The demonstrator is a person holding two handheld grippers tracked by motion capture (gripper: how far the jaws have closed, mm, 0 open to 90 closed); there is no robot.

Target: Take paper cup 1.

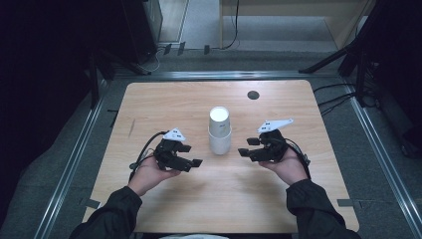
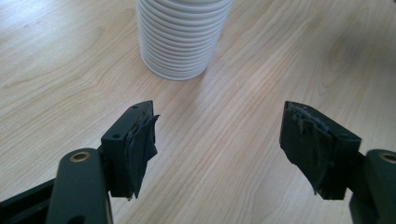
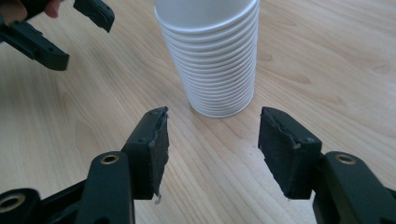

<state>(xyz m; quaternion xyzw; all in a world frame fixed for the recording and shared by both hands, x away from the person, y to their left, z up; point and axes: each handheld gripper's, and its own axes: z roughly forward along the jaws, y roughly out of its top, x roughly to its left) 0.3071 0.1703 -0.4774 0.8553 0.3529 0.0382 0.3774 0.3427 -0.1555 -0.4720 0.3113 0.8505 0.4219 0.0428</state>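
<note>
A stack of white paper cups [image 1: 219, 132] stands upside down near the middle of the wooden table [image 1: 164, 99]. My left gripper [image 1: 193, 155] is held just left of the stack, jaws pointing at it, open and empty. In the left gripper view the ribbed cup stack [image 2: 180, 37] stands ahead of my left gripper [image 2: 219, 126], slightly to the left. My right gripper [image 1: 246, 147] is just right of the stack, also open with nothing between its pads. In the right gripper view the stack [image 3: 210, 56] is straight ahead of the right gripper [image 3: 212, 135], and the left gripper [image 3: 81, 39] shows at top left.
A dark round grommet [image 1: 253, 95] sits in the tabletop at the far right. Metal rails [image 1: 74, 159] frame the table on the floor, with cables and stand legs [image 1: 343, 55] beyond the far edge. Bare wood lies in front of both hands.
</note>
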